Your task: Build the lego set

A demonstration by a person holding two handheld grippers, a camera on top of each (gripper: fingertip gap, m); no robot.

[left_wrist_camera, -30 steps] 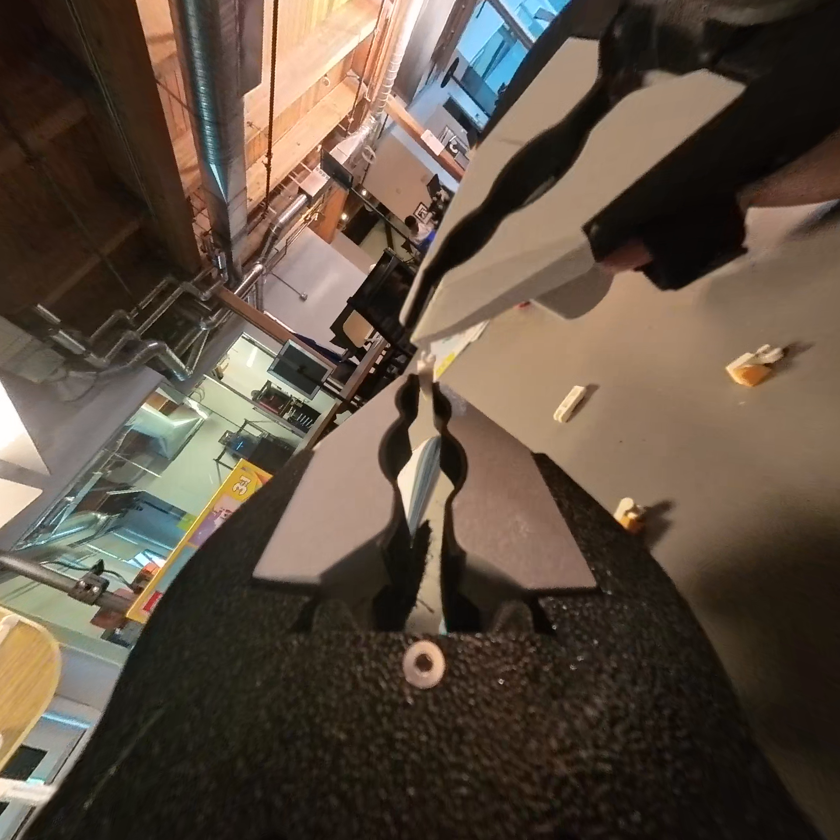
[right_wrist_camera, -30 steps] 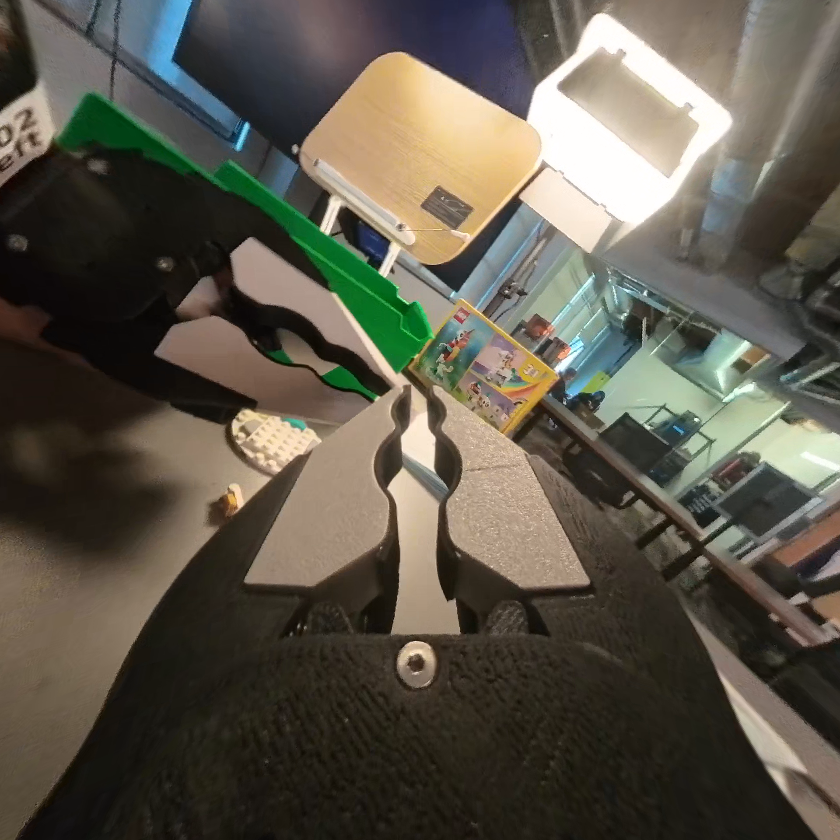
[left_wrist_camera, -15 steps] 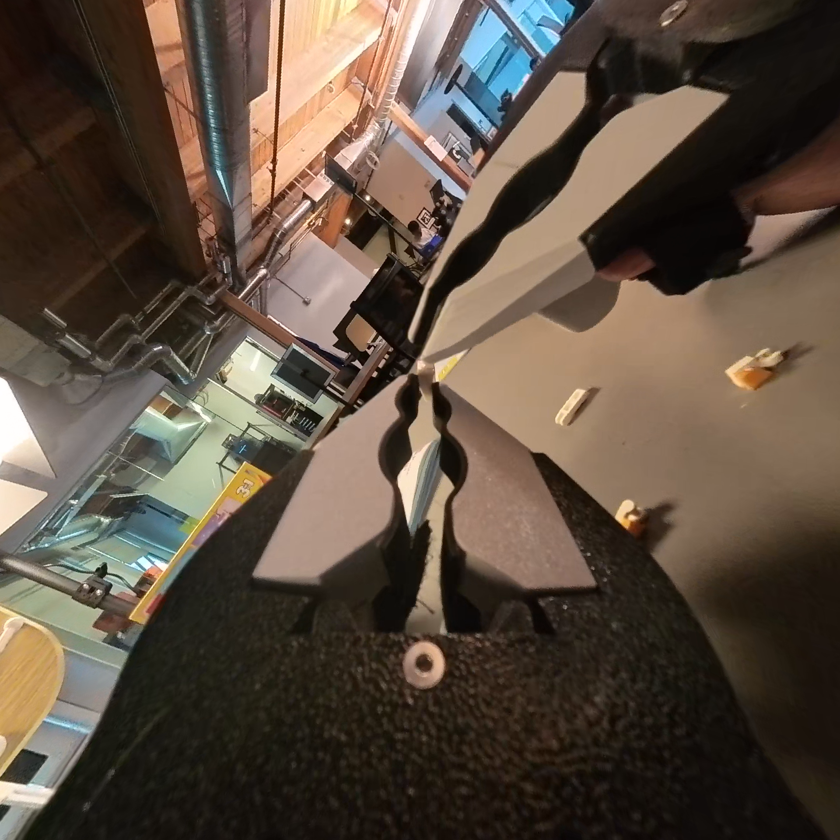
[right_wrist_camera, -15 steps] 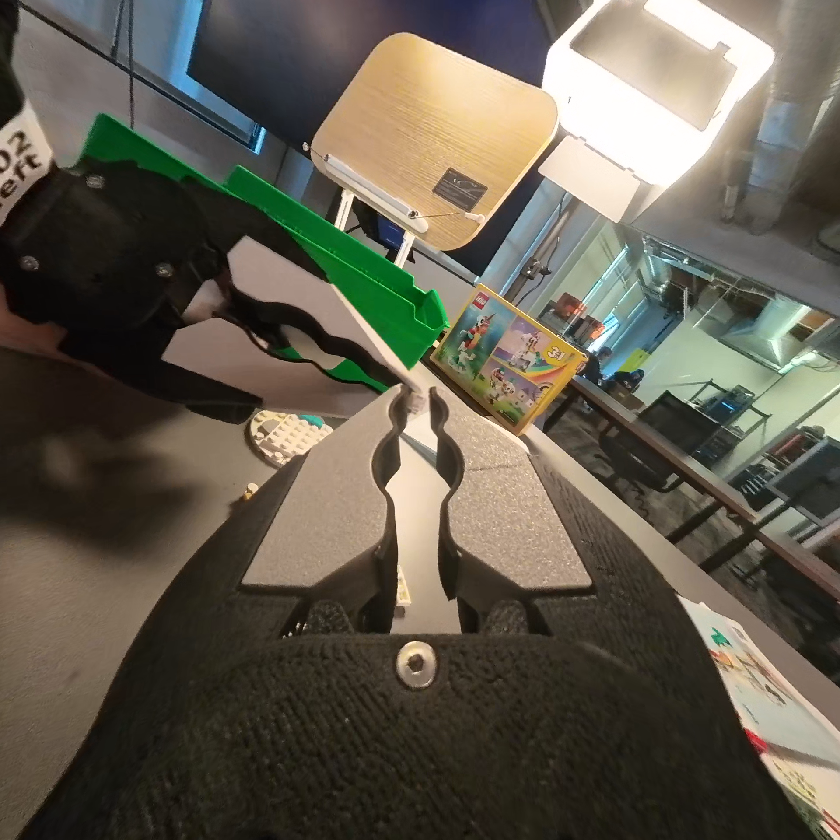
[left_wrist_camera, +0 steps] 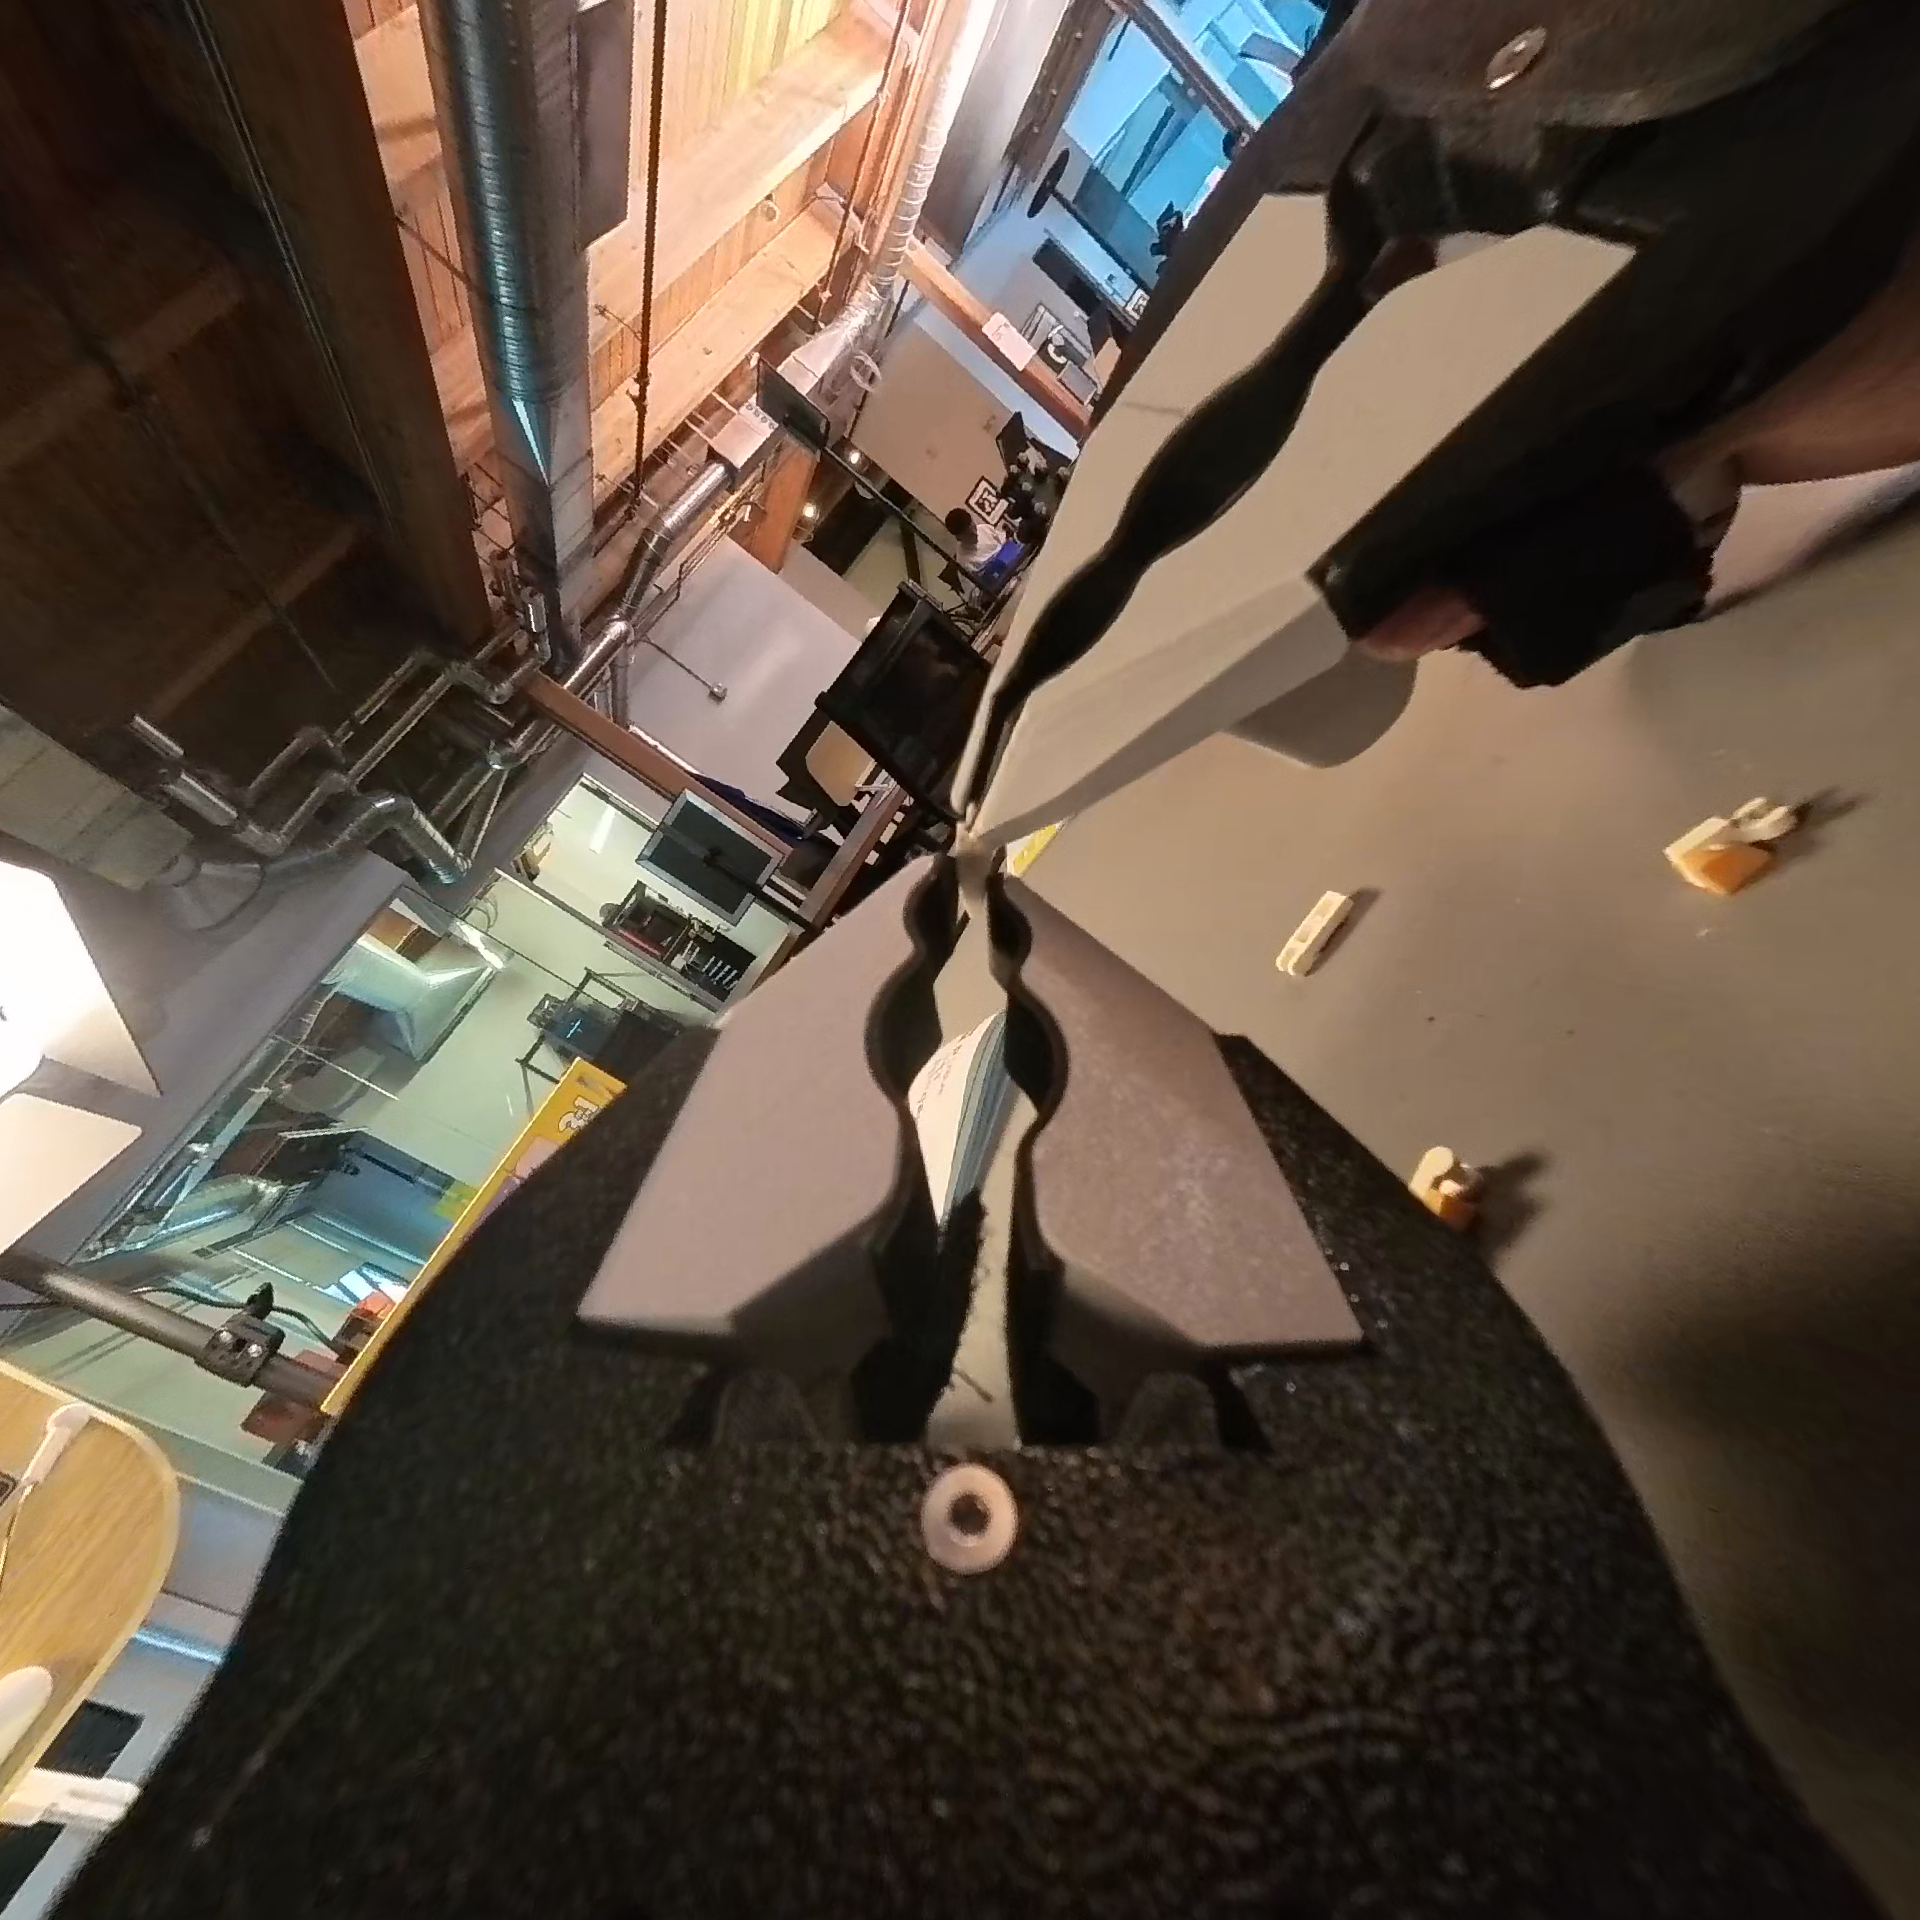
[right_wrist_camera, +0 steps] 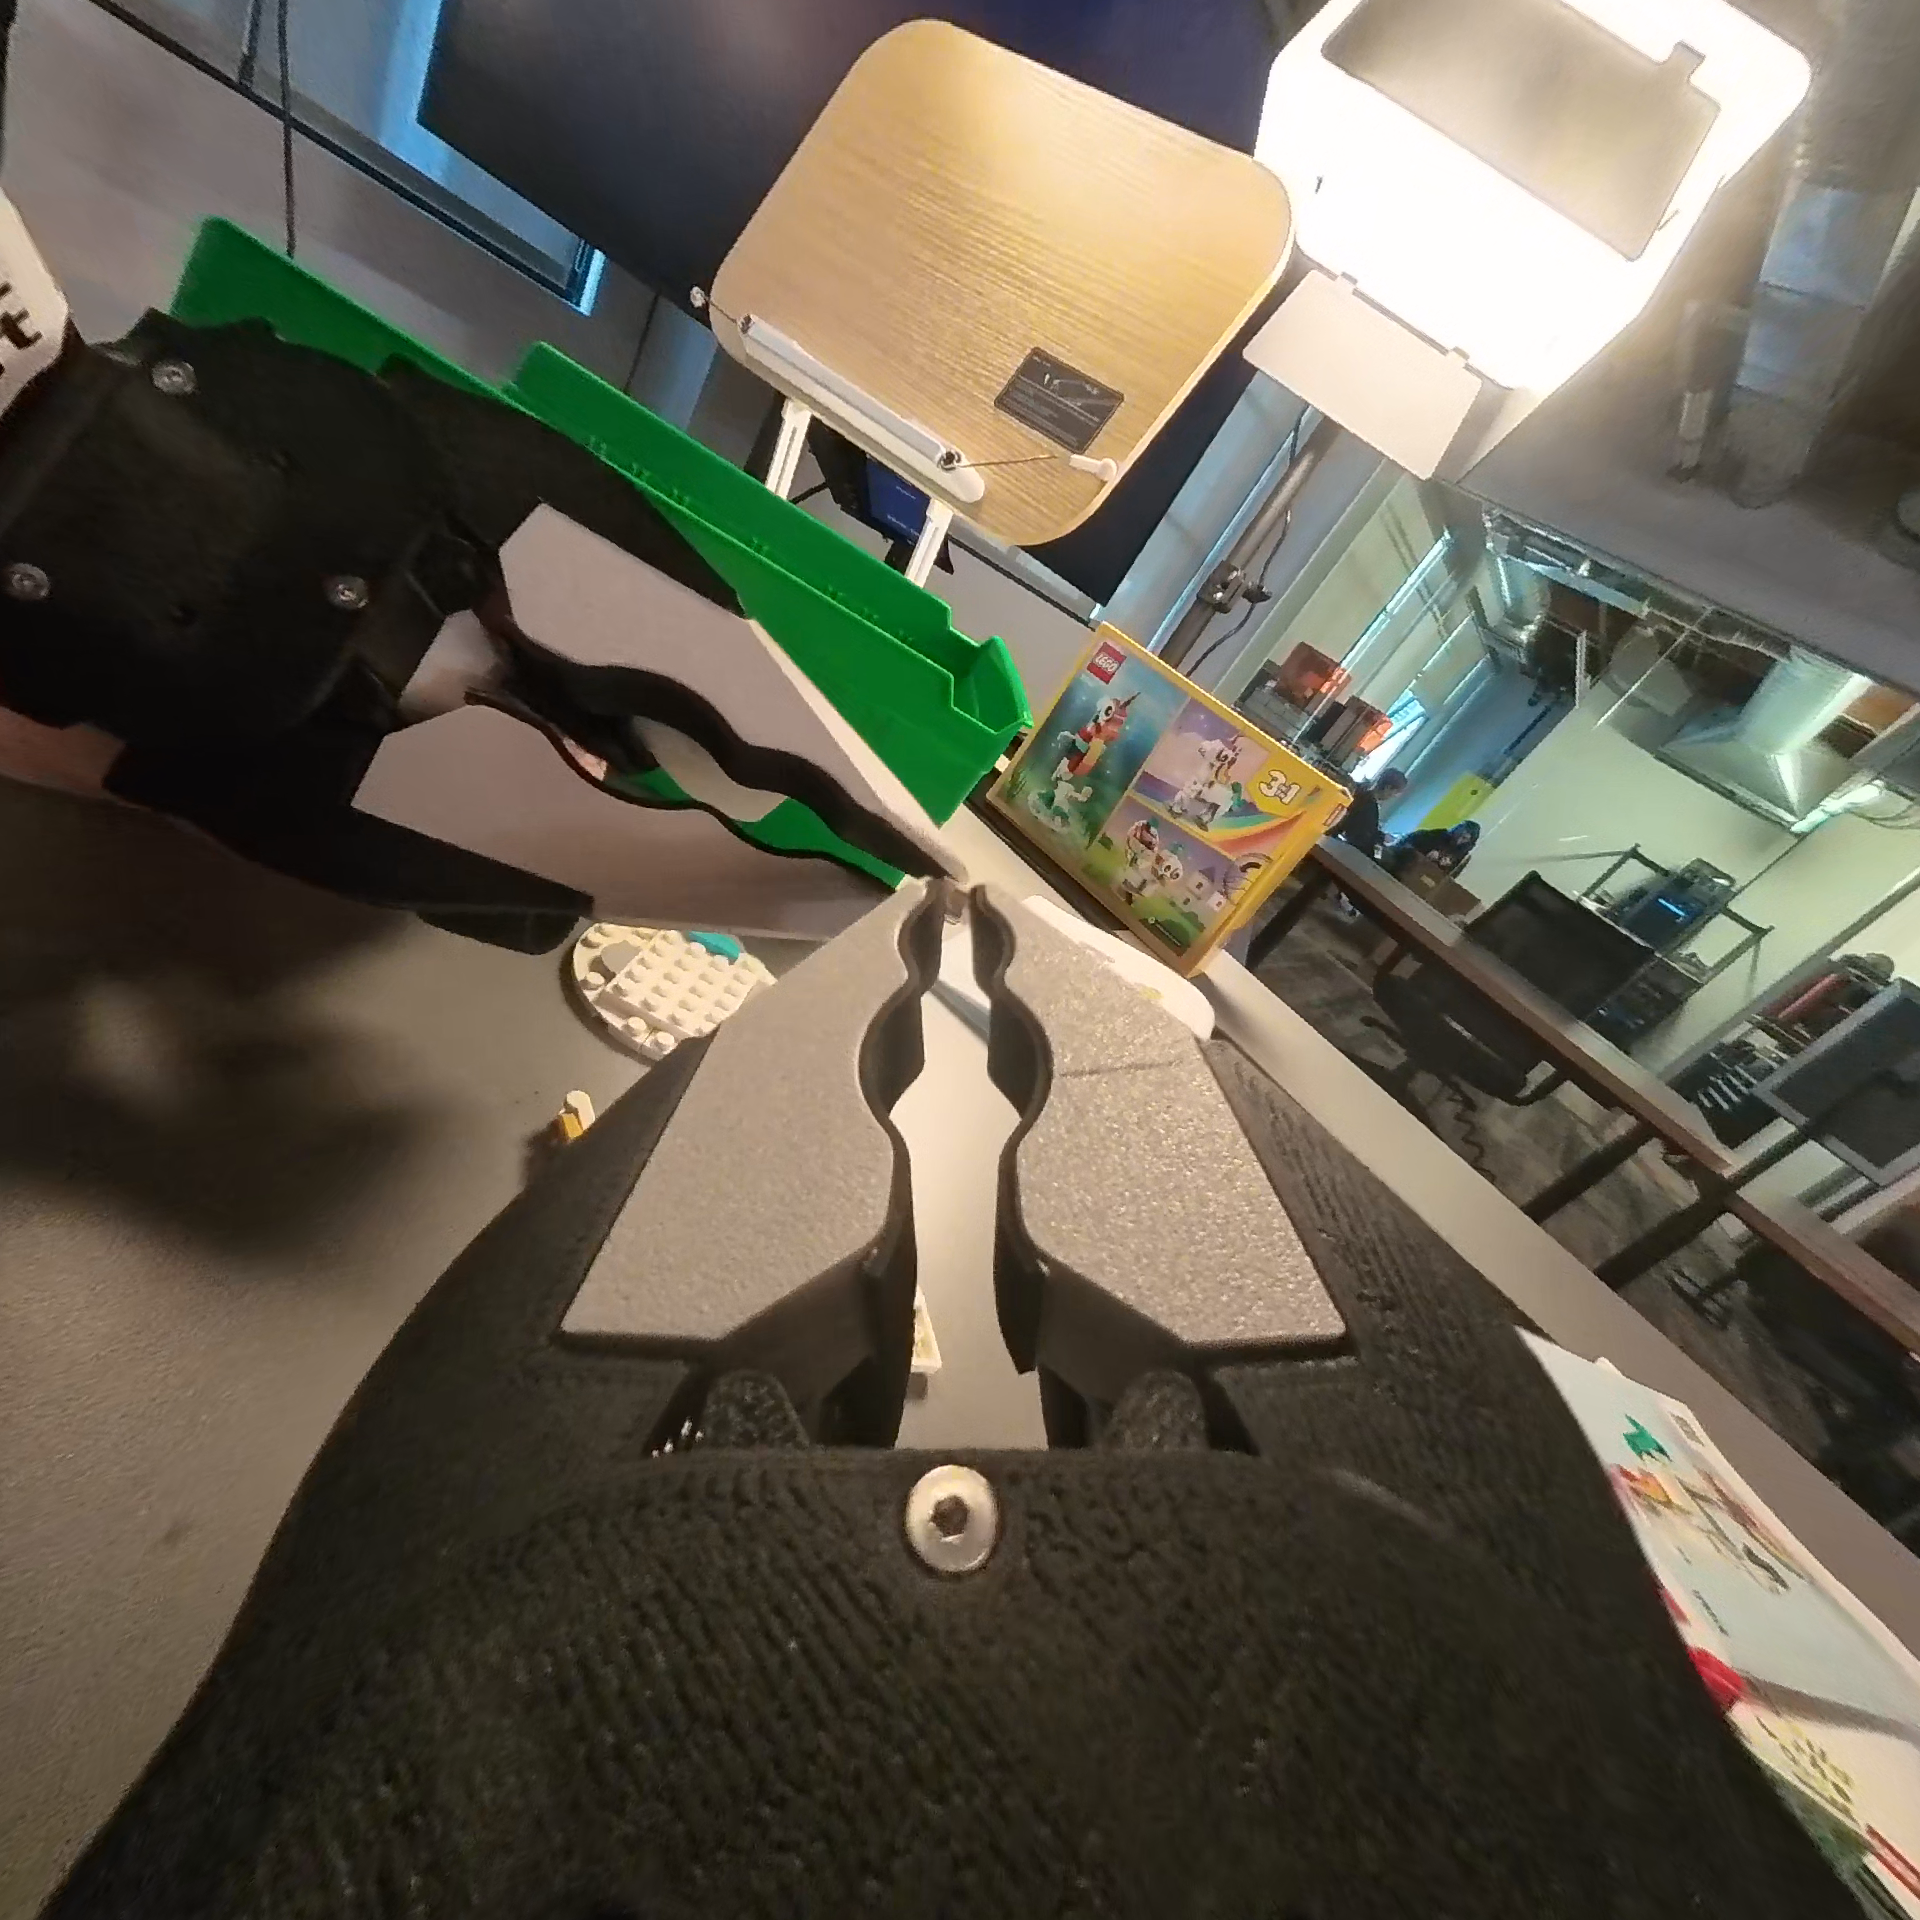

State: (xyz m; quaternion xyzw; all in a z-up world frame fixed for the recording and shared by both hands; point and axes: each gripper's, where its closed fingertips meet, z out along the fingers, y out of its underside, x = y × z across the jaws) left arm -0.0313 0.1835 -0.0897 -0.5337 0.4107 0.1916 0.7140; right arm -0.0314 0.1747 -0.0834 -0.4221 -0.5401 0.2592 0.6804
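Grey tabletop [left_wrist_camera: 1558,1039] lying open at 3 o'clock, both grippers' narrowed fingers meeting tip-to-tip, left gripper [left_wrist_camera: 971,868] and right gripper [right_wrist_camera: 951,899] pinching one small white piece [left_wrist_camera: 971,847].

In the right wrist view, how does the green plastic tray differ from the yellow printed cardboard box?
The green plastic tray is open-topped and plain; the yellow printed cardboard box is closed and covered in pictures. The tray is long, partly behind the left gripper; the box is shorter. Both sit far along the grey table.
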